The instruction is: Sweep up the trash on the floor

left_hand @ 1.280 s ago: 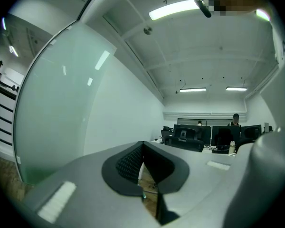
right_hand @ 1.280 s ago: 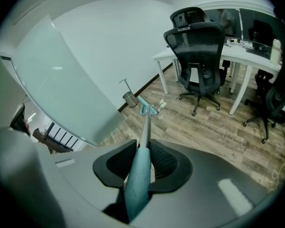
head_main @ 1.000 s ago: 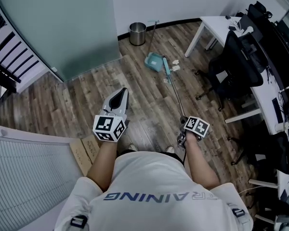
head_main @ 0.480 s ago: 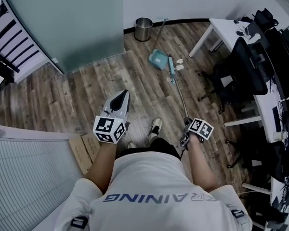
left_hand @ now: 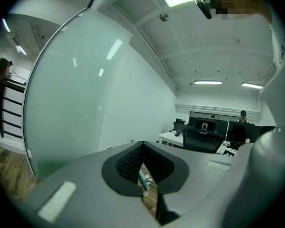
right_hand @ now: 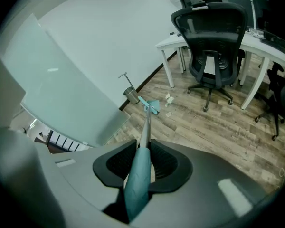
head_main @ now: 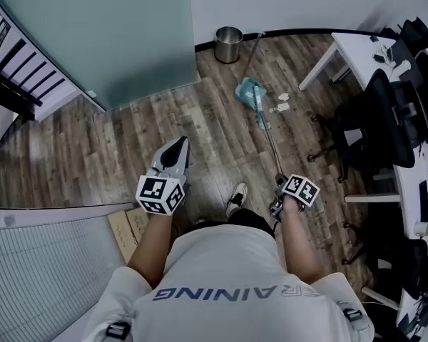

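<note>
Our right gripper (head_main: 281, 186) clamps the broom (head_main: 269, 140), its head out by the trash (head_main: 280, 106) near the bin (head_main: 229, 35), likely for reach; the left gripper (head_main: 175, 150) hangs free. Left gripper view: jaws closed on nothing, so we judge it spare. Right gripper view: jaws pinch the teal grip, and the broom slants down to the floor (right_hand: 213, 127) beside the scraps.

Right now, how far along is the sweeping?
Done: nothing swept yet. In hand: right tool clamps the long teal-handled broom, head beside the teal plastic dustpan. Remaining: white paper scraps lie on the wood floor outside the dustpan; left tool shut, empty.
</note>
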The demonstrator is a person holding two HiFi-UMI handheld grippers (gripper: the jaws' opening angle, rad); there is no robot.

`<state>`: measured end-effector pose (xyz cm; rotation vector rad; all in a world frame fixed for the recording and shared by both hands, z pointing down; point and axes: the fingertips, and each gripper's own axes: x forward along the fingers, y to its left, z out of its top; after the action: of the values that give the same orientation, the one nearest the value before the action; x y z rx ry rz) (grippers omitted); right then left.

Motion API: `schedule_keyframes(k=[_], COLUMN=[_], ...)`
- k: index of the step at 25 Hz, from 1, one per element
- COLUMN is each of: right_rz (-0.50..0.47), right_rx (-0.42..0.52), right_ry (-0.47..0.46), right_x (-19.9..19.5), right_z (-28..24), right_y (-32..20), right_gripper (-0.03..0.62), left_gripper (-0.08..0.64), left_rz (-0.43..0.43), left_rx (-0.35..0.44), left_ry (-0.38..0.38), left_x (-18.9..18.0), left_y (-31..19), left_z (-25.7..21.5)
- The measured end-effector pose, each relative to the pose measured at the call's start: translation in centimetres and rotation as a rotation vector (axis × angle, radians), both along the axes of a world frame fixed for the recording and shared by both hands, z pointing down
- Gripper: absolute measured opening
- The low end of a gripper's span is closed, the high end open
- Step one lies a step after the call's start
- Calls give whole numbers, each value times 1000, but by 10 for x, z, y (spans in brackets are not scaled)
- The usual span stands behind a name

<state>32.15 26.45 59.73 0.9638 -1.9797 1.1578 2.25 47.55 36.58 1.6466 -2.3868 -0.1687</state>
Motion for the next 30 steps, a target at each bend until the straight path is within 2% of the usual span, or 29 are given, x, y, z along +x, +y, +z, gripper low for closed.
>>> schedule_keyframes(k=[9, 17, 24, 30], right_rz=[19, 34, 109, 208], right_rx=[-48, -74, -77, -84], right_ry=[0, -27, 3, 60], right_x=[-25, -46, -62, -100], right_z=[16, 20, 23, 23], right_y=[-113, -175, -218, -245], right_gripper=[107, 107, 107, 107], left_gripper=[2, 1, 1, 1], left_rz=[-4, 36, 120, 204], left_rx=[-41, -53, -51, -56], left_ry=[-49, -58, -24, 37], left_x=[-40, -56, -96, -163], left_y=[-121, -204, -273, -329], left_z=[-16, -18, -2, 20])
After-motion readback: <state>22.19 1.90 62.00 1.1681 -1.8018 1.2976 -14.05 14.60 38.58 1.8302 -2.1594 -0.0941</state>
